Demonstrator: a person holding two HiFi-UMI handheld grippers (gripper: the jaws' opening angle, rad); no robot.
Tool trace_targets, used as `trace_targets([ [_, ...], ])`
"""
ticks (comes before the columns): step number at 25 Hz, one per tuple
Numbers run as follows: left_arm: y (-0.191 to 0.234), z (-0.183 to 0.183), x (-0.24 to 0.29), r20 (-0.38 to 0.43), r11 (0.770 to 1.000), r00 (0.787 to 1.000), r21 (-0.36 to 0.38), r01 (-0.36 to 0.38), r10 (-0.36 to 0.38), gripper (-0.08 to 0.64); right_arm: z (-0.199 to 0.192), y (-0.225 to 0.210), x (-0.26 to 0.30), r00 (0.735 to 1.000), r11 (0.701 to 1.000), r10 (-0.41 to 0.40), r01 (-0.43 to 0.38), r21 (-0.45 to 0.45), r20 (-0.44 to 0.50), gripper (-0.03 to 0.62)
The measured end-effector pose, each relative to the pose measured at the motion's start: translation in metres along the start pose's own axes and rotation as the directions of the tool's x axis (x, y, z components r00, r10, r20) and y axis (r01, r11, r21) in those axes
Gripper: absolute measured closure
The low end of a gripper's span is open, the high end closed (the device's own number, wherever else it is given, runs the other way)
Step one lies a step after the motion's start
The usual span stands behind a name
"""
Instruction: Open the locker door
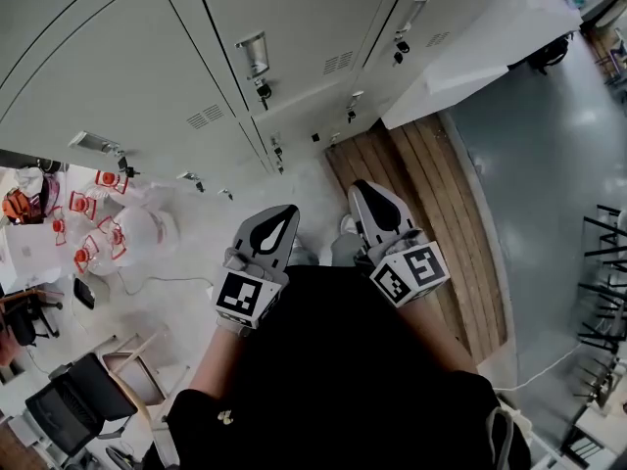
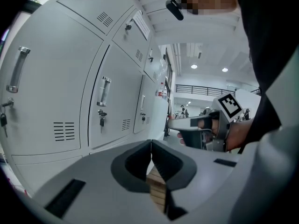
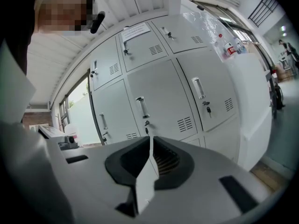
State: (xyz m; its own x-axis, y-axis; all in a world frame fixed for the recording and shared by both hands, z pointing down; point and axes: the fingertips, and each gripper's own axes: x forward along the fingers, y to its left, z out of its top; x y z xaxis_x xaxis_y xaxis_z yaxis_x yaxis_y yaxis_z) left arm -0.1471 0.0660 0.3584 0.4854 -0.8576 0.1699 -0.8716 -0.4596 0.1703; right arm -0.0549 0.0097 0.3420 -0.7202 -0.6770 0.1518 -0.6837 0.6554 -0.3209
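I hold my left gripper (image 2: 151, 146) and right gripper (image 3: 150, 141) pinched closed and empty before the grey lockers (image 3: 159, 92), whose paper notice (image 3: 135, 31) is too small to read.

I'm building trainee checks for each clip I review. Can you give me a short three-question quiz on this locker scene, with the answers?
1. True or false: the left tongs are shut with nothing between them.
2. Multiple choice: in the head view, the brown floor strip is made of: A carpet, B wooden boards, C gravel.
3. Short answer: in the left gripper view, what hangs just below the locker handle?

Key: 1 true. 2 B. 3 a key.
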Motion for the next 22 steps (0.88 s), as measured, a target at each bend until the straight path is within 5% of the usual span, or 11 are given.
trace_targets([
  [12, 0.024, -0.013, 0.030, -0.122, 0.981, 0.975, -0.031, -0.192, 0.187, 0.537, -0.003, -0.099, 0.071, 0.987, 0.990, 0.068, -0.085, -0.112, -0.143, 0.551],
  [22, 0.016, -0.007, 0.083, -0.128, 0.948, 0.941, -0.019, -0.318, 0.313, 0.537, -0.089, -0.228, 0.127, 0.941, 0.982, 0.103, -0.149, -0.120, -0.321, 0.549],
])
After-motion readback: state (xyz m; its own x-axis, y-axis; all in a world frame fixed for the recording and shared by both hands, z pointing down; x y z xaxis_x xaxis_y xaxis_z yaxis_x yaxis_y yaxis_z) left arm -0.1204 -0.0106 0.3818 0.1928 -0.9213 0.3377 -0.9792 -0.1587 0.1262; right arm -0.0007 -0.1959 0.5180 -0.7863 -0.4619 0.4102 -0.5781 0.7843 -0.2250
